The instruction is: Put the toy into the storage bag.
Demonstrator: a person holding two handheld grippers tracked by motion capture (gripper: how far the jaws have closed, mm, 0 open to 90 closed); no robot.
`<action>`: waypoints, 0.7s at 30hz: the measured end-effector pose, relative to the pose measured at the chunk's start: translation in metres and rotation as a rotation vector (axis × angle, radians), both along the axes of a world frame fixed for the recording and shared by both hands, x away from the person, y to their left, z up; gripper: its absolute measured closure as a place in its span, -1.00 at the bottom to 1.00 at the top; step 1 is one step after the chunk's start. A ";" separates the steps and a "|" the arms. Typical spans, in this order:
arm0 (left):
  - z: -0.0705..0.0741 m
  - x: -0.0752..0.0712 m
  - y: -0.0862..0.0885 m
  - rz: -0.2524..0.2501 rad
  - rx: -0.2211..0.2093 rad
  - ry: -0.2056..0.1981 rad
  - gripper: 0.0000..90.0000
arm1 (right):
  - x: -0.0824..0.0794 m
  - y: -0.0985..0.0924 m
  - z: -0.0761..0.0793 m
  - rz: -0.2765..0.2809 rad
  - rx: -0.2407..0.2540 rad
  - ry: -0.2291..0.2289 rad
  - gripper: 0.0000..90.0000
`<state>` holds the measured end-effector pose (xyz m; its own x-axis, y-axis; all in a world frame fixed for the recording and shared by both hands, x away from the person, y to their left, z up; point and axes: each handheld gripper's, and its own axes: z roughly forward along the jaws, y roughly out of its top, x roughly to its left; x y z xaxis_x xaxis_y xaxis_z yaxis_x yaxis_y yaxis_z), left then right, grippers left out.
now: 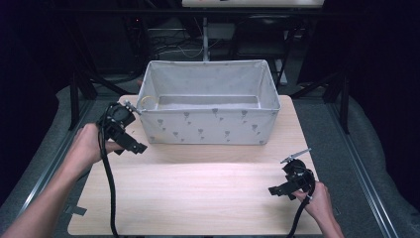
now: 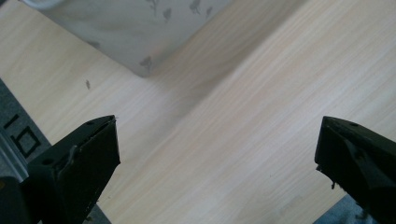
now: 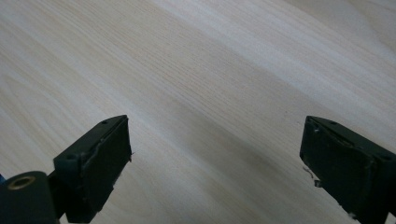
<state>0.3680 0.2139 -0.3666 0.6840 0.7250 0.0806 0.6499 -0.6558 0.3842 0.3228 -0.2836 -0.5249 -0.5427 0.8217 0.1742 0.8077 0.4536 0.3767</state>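
The left gripper (image 1: 130, 143) has its jaws wide open and holds nothing. The grey cloth box (image 1: 208, 128) sits just ahead of it, close to its tip, with one bottom corner (image 2: 145, 70) near. The right gripper (image 1: 283, 189) is wide open and holds nothing too. Bare wooden table (image 1: 198, 188) lies under both, and the table's edge is close behind each hand.
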 end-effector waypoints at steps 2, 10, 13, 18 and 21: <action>-0.011 -0.007 0.002 0.000 -0.001 0.002 -1.00 | 0.000 0.000 0.000 -0.001 0.012 0.004 -0.82; -0.060 -0.026 0.016 0.033 -0.030 0.035 -1.00 | 0.000 0.001 -0.001 -0.002 0.007 0.001 -0.82; -0.077 -0.032 0.020 0.032 -0.036 0.038 -1.00 | 0.000 0.001 -0.001 0.000 -0.002 -0.002 -0.82; -0.101 -0.043 0.022 0.035 -0.065 0.048 -1.00 | 0.000 0.001 -0.001 -0.001 0.006 0.002 -0.82; -0.111 -0.046 0.022 0.033 -0.069 0.049 -1.00 | 0.000 0.001 -0.001 0.005 0.003 0.006 -0.82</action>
<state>0.3215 0.2356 -0.4779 0.6616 0.7499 -0.0034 0.6897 -0.6068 0.3951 0.3228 -0.2825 -0.5260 -0.5457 0.8185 0.1796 0.8075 0.4564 0.3735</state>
